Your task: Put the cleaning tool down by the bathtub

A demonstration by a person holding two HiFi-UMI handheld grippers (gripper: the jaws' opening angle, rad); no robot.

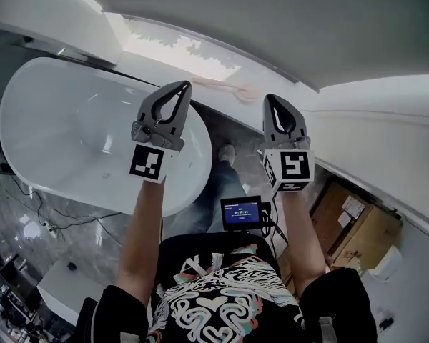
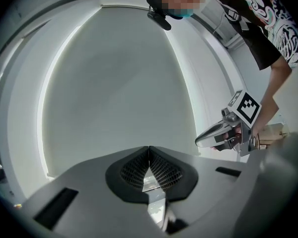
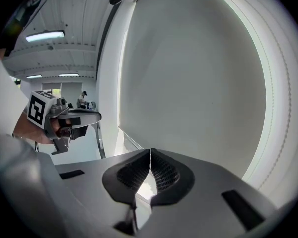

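Now grey left gripper (image 1: pixel 180 88), right gripper (image 1: pixel 273 100) pressed together, empty; cleaning tool unseen; hasty descent could clip white oval bathtub (image 1: pixel 57 120).

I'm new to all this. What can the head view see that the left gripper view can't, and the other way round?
Only the head view: the white oval bathtub, the brown cardboard box and a small black screen device at the person's waist.
Only the left gripper view: the left gripper seen from close up, its dark ribbed pads meeting at the tips with nothing between them.
Both: the right gripper and the person's black patterned shirt. Neither shows a cleaning tool.
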